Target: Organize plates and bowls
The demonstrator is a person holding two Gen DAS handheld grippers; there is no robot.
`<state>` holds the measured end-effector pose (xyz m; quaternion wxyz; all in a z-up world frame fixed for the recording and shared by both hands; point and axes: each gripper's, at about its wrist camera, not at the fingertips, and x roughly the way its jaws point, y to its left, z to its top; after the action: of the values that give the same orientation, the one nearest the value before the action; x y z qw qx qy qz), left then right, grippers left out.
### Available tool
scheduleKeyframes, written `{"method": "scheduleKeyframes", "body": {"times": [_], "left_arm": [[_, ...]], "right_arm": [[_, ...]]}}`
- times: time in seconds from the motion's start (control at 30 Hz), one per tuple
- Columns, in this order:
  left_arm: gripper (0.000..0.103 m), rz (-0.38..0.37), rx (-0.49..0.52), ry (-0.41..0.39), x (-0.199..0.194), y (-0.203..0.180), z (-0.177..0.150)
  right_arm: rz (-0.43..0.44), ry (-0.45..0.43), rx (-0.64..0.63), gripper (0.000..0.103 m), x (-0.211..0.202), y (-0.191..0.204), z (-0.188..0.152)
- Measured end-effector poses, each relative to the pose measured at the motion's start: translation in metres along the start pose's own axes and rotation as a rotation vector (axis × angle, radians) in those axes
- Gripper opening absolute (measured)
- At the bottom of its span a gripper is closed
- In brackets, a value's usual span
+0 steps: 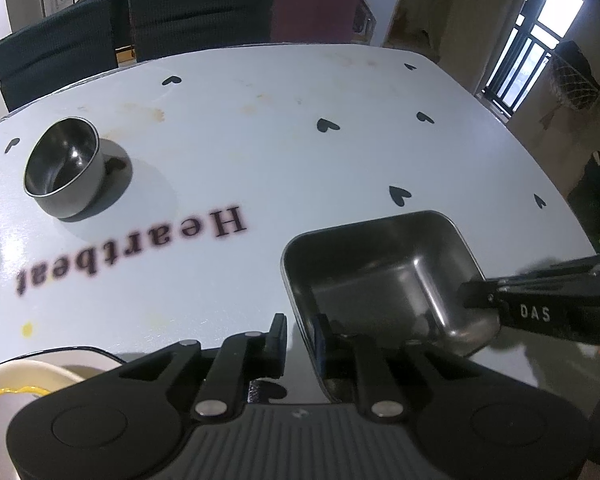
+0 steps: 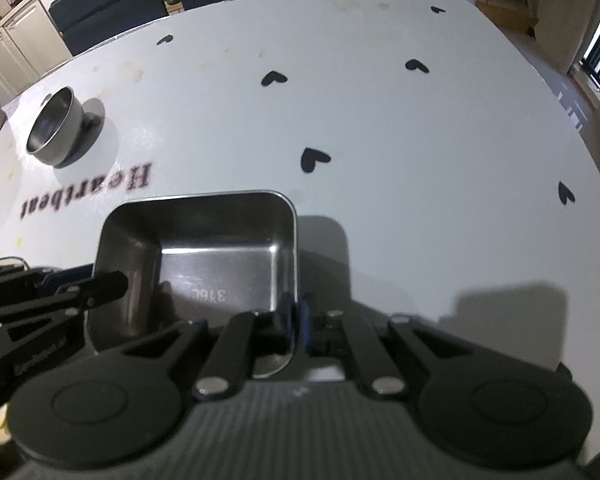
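The steel tray sits at the near side of the table, at about 6 o'clock in the right wrist view. The right gripper is clamped on the tray's near right wall, one finger inside and one outside. The left gripper straddles the tray's left wall with a gap showing between its jaws, so it seems parted and not pressing. The round bowl stands well apart at 10 o'clock in the left wrist view, and a cream plate shows at 8 o'clock. To handle the tray well, keep the right pinch low on the wall and the tray level. Let the left fingers clear the rim before any lift.
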<state>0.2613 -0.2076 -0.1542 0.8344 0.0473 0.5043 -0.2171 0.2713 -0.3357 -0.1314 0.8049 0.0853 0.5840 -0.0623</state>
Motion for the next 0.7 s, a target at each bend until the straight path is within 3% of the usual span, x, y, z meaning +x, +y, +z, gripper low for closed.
{"method": "scheduleKeyframes", "body": {"times": [0.7], "left_arm": [[0.018, -0.011, -0.027, -0.012, 0.007, 0.0, 0.011]], "right_arm": [[0.012, -0.046, 0.046, 0.005, -0.004, -0.015, 0.002]]}}
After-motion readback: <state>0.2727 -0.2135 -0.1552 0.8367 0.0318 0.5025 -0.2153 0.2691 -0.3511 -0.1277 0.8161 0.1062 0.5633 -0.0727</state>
